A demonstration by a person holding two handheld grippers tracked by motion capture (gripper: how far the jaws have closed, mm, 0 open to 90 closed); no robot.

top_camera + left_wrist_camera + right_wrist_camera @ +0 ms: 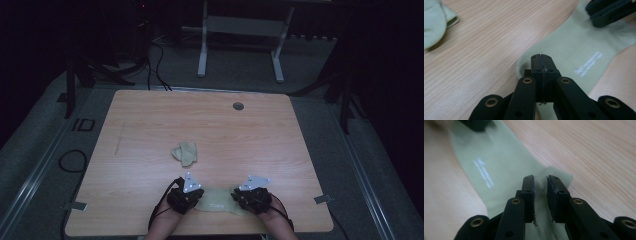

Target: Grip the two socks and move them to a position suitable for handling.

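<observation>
Flat sock [217, 204] lies lengthwise between both grippers: left gripper [541, 65] jaws shut at one end; right gripper [540, 185] jaws narrowly parted over the other

A pale green sock [218, 205] lies flat on the wooden table's near edge, stretched sideways between the two hands. It is smooth and thin, with a faint white print [589, 64] near its middle. One end curves round to a rounded edge, the other ends in a squarer corner [564, 178]. A second sock [185, 153] of the same pale colour lies crumpled in a loose bundle farther up the table, well apart from the flat one.
</observation>
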